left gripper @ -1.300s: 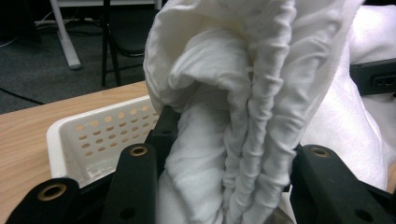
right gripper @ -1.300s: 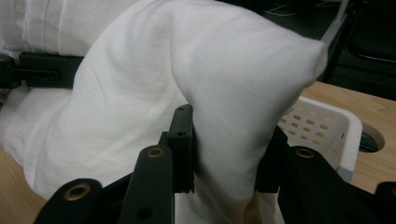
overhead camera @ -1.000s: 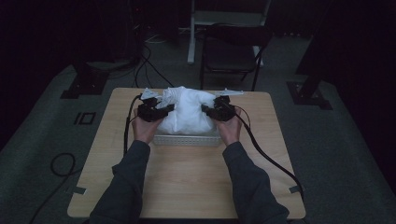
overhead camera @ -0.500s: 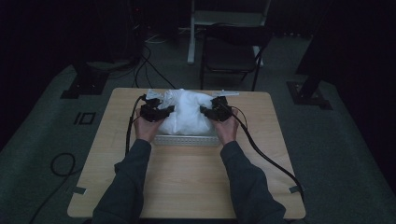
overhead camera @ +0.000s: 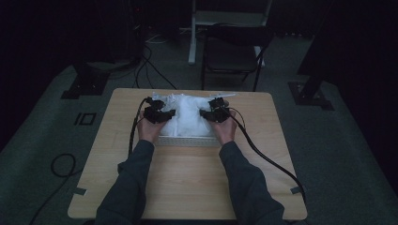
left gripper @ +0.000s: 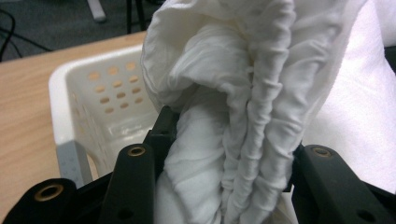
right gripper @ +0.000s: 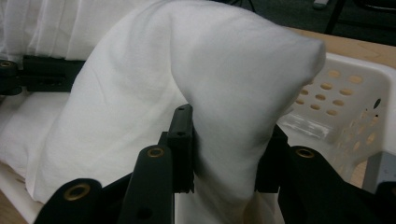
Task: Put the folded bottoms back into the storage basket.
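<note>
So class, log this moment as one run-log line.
left gripper: shut on white cloth | right gripper: shut on white cloth | cloth over white basket

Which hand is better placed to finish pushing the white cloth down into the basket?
Neither clearly. The left gripper and the right gripper each clamp a bunch of the white cloth over the basket, on opposite sides, so lowering both together looks best.

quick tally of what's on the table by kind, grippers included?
White cloth: 1
White perforated basket: 1
Grippers: 2, left gripper and right gripper, both clamped on the cloth
Total: 4
</note>
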